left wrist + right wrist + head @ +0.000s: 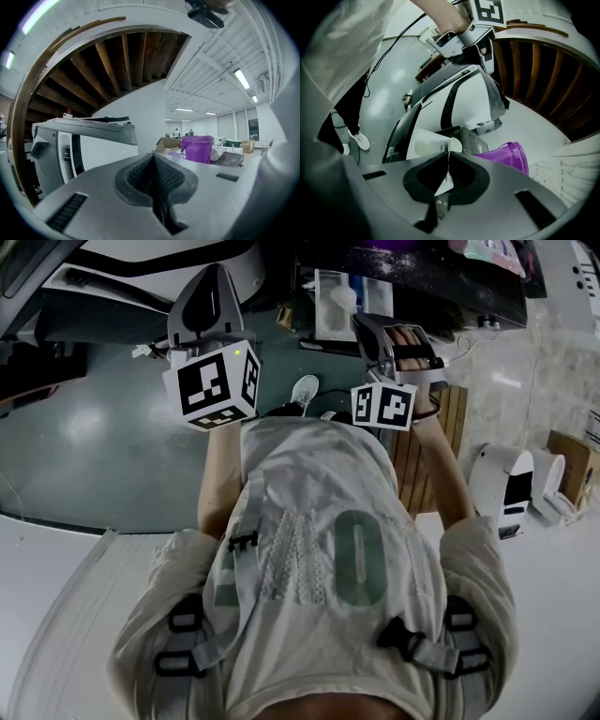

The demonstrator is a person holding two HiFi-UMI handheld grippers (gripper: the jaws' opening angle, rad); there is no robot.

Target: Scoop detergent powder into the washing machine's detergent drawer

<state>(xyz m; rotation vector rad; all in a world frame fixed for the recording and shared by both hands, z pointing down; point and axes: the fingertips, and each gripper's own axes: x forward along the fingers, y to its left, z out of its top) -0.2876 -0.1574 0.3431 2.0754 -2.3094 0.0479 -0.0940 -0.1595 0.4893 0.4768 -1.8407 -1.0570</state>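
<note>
Left gripper (152,161): raised in the air, jaws pressed together with nothing between them; its marker cube (220,381) shows at the left of the head view
Right gripper (446,159): jaws clenched on the thin flat handle of a white plastic scoop (429,143); the scoop's bowl sticks out just beyond the fingertips
Right hand (408,343): wrapped around the right gripper's grip, above its marker cube
Scoop position: in the right gripper view the bowl lies in front of a dark open box, next to the purple tub; whether it holds powder cannot be told
Open detergent drawer with pale compartments (375,292): just ahead of the right gripper's tip in the head view
Translucent purple plastic tub with a handle (511,157): beside the drawer; in the left gripper view it stands beyond the shut jaws
White washing machine with dark grey trim (466,101): behind the scoop and tub
Person's pale T-shirt with grey straps (319,568): fills the lower head view
</note>
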